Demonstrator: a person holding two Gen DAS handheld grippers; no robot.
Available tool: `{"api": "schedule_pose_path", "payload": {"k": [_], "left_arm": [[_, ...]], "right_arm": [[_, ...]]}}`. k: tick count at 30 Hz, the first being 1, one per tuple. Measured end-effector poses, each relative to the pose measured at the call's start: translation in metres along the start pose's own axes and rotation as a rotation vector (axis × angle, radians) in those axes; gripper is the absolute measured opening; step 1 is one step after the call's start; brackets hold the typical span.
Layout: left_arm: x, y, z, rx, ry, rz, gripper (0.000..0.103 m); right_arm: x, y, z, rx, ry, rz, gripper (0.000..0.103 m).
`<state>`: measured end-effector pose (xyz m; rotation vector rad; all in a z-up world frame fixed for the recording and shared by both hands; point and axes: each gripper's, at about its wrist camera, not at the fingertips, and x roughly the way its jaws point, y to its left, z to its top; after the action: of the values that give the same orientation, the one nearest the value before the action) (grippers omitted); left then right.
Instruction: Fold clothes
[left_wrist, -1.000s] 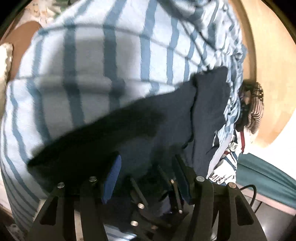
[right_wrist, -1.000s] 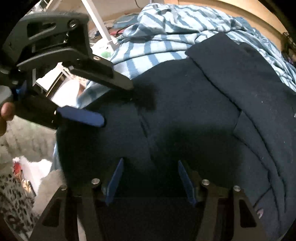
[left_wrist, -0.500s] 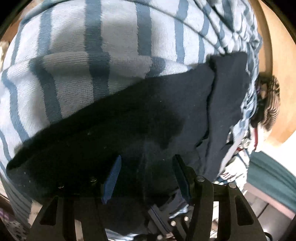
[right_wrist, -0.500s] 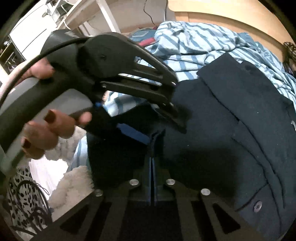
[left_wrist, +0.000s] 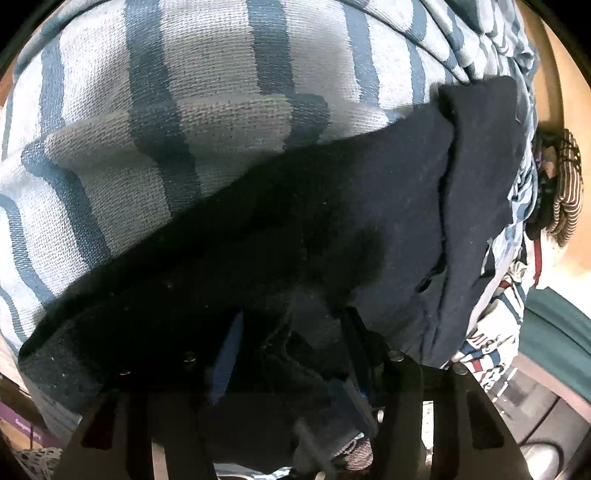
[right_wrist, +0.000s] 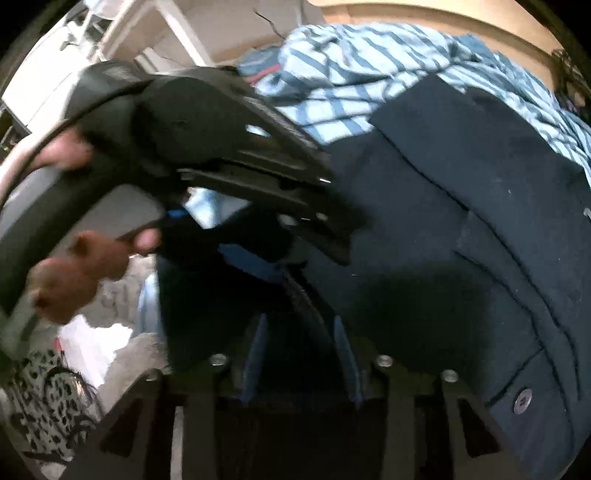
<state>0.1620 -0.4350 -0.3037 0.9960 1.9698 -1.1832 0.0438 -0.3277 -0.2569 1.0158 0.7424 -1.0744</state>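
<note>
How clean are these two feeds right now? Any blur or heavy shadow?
Left wrist view: sharp, striped blanket weave crisp, but deep shadow over the navy garment near the fingers. Right wrist view: left gripper and hand motion-blurred; garment button fairly clear; fisheye bends edges.

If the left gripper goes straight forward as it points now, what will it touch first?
Most likely the dark navy garment: it fills the space ahead of the left gripper, whose jaws are closing. The striped fabric lies beyond it.
</note>
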Motion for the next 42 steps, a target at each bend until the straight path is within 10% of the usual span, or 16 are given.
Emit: {"api": "schedule_pose_path", "payload": {"k": [10,14,22,28,32,38,42], "left_arm": [[-0.005,0.004,-0.008,-0.041,-0.016,-0.055,0.055],[-0.011,0.004,-0.016,-0.055,-0.042,-0.049,0.055],[-0.002,-0.012,-0.024,-0.002,-0.04,0.025,0.055],[0.015,-0.02,-0.024,0.078,-0.034,0.111,0.04],[0.019,-0.02,-0.031,0.139,-0.064,0.176,0.006],[0.007,-0.006,-0.038,0.095,-0.09,0.064,0.004],[0.009,-0.008,-0.045,0.078,-0.122,0.035,0.003]], "right_arm": [[0.024,-0.011,0.016,0.022,0.035,-0.038,0.048],[0.02,0.009,0.009,-0.066,0.013,-0.067,0.008],[-0.017,0.032,-0.009,-0.143,-0.096,-0.035,0.005],[-0.009,0.05,-0.015,-0.181,-0.077,-0.006,0.002],[-0.008,0.053,-0.03,-0.176,-0.075,-0.011,0.002],[-0.042,0.02,-0.068,0.139,-0.144,-0.011,0.012],[-0.091,-0.033,-0.111,0.445,-0.306,0.003,0.045]]}}
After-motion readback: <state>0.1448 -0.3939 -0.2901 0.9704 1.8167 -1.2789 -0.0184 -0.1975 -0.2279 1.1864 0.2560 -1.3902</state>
